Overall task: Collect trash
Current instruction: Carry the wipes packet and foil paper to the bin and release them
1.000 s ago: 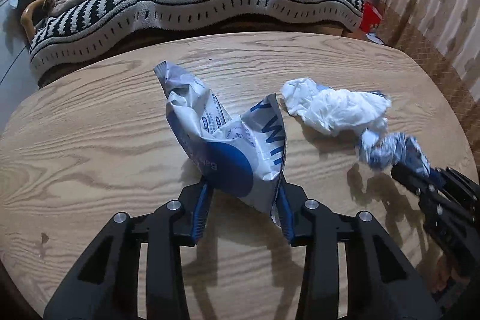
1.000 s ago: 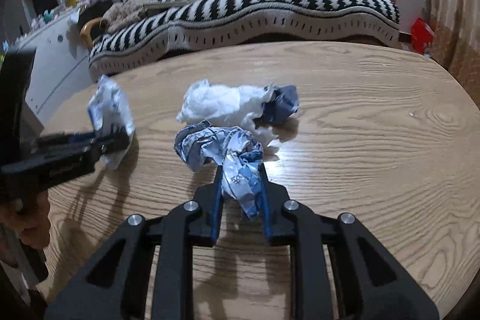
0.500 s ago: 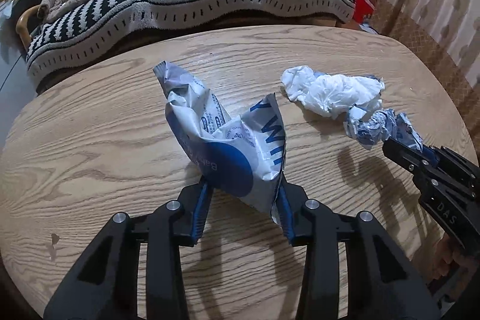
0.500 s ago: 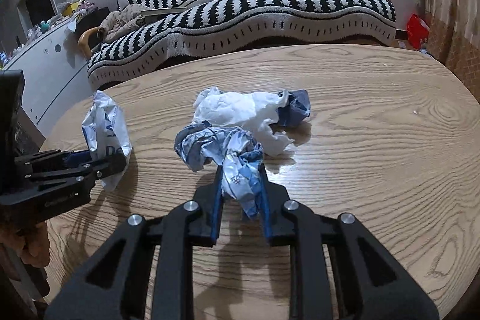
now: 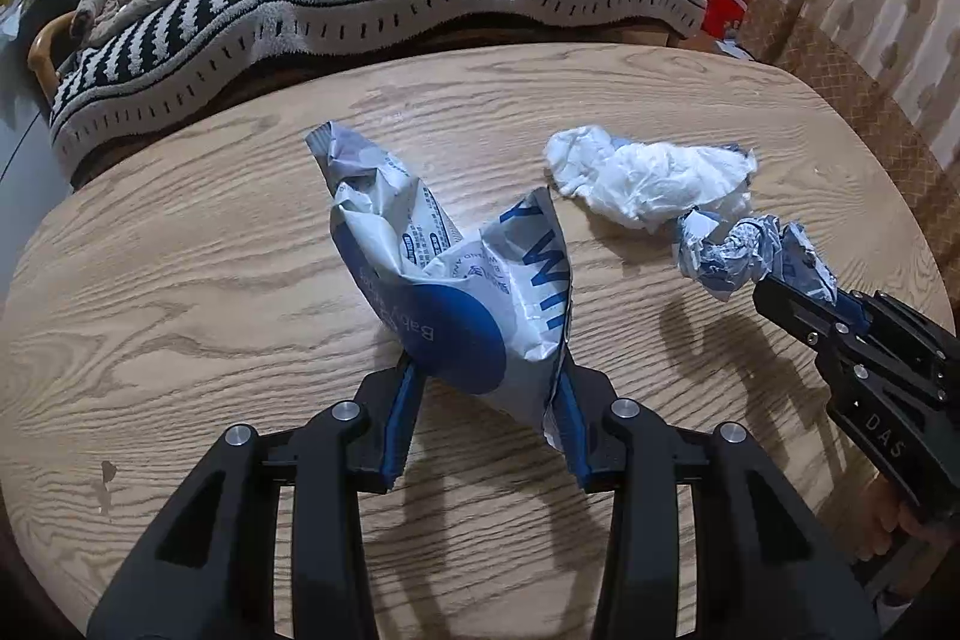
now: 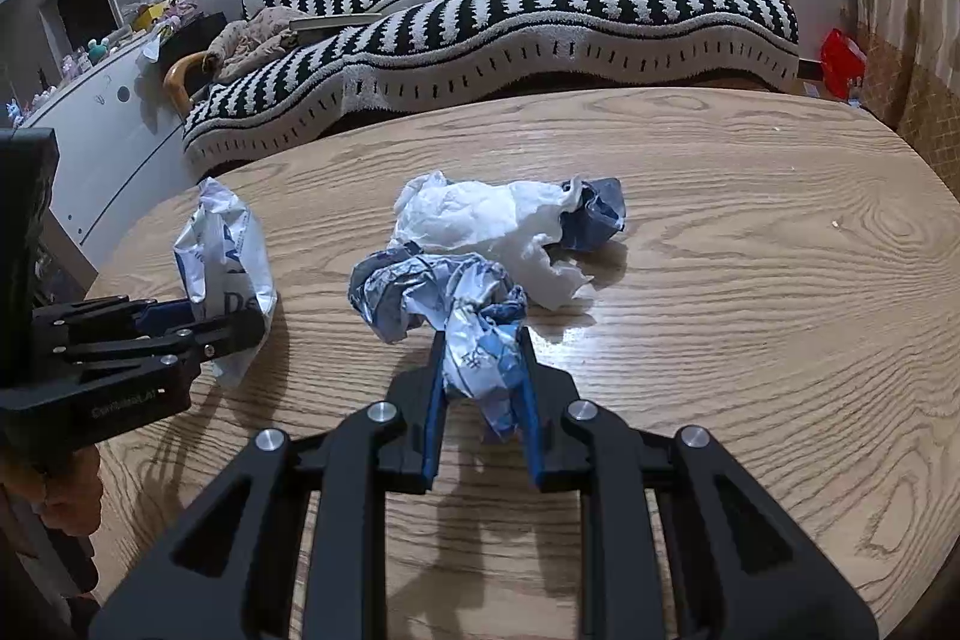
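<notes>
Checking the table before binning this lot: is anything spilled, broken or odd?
No spill shows. One dark chip mars the wooden table near its left edge; a white tissue wad lies loose by the sofa side.

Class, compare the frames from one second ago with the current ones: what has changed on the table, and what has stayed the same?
Little changed. The crumpled blue wrapper in the right gripper now sits closer to the white tissue wad. Nothing was taken or released: the left gripper still clamps the blue-and-white packet, and the wad still lies on the table.
</notes>
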Motion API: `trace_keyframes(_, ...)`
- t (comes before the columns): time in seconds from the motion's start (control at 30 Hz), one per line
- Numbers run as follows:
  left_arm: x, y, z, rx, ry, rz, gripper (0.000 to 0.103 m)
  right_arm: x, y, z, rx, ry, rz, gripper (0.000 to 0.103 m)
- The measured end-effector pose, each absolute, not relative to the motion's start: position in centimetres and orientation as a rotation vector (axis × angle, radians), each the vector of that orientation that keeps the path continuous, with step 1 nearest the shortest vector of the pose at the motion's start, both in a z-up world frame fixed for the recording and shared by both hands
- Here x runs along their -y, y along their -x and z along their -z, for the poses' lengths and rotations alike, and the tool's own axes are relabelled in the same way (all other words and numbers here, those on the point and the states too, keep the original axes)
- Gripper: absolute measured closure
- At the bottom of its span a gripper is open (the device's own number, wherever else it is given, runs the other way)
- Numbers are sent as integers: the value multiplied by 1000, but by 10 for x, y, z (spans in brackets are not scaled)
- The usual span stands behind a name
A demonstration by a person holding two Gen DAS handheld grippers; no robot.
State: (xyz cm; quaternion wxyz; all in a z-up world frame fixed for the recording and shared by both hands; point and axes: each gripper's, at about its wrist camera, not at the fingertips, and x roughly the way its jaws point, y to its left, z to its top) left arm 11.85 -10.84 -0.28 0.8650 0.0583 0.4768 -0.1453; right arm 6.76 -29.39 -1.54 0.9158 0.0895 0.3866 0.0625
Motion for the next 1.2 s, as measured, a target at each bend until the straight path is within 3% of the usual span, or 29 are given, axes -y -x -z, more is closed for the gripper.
trace_keyframes(0.4, 127, -35, -23, -948, -147, 378, 64, 320, -14, -13, -714, -335, -139, 82)
trace_keyframes(0.9, 265, 153, -97, -867, -228, 740, 63, 470, 229, -78, -600, -281, 161, 82)
trace_keyframes(1.07, 324, 211, -73, -925, -286, 887, 63, 505, 308, -60, -599, -335, 234, 82)
trace_keyframes(1.2, 360, 237, -41, -1008, -312, 957, 63, 523, 347, -6, -697, -419, 286, 82)
